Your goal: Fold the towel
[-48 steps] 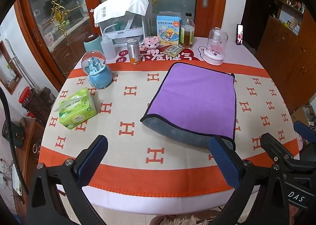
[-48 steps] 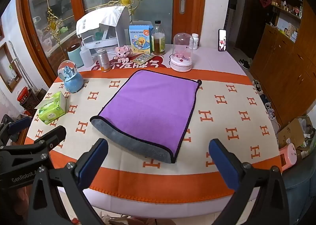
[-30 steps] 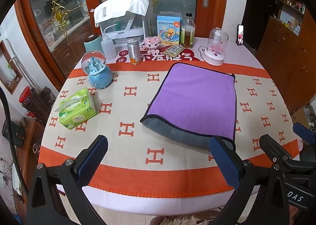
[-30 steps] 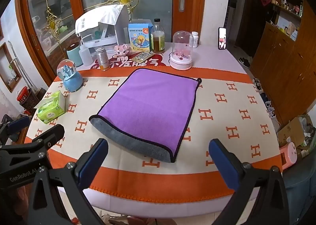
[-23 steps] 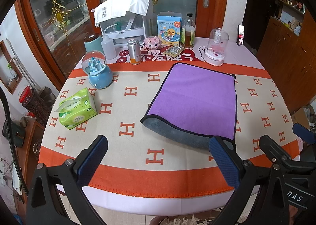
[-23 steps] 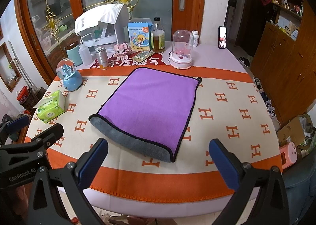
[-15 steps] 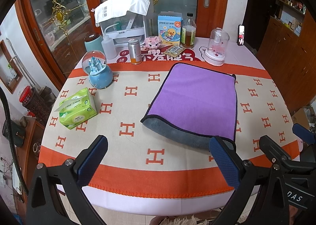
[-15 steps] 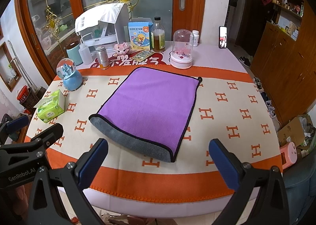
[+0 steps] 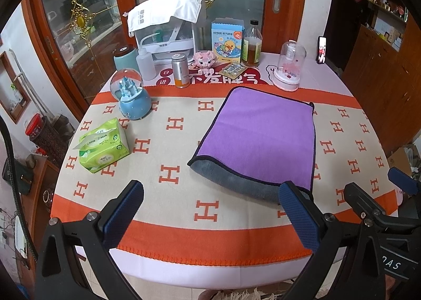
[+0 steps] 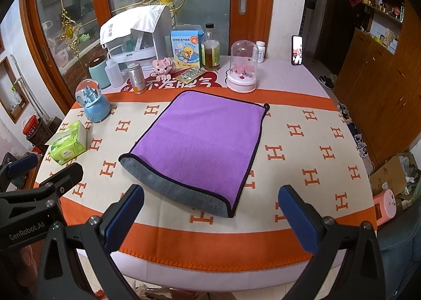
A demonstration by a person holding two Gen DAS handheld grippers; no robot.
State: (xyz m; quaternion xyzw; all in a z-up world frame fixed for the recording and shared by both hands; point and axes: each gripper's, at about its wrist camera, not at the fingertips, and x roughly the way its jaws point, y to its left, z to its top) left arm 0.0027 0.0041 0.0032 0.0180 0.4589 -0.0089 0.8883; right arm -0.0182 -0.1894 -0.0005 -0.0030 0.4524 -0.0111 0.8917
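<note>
A purple towel (image 9: 257, 134) with a grey underside lies folded on the round table, its grey fold edge nearest me; it also shows in the right wrist view (image 10: 200, 136). My left gripper (image 9: 210, 210) is open and empty, held back above the table's near edge, left of the towel's near edge. My right gripper (image 10: 210, 210) is open and empty, above the near edge just in front of the towel's fold. The right gripper's body shows at the right in the left wrist view (image 9: 373, 210).
A green tissue pack (image 9: 104, 146) and a blue snow globe (image 9: 131, 97) stand at the left. Bottles, a box, a glass dome (image 9: 288, 68) and a white dish rack (image 9: 168, 28) line the table's far side. Wooden cabinets (image 10: 381, 84) stand at the right.
</note>
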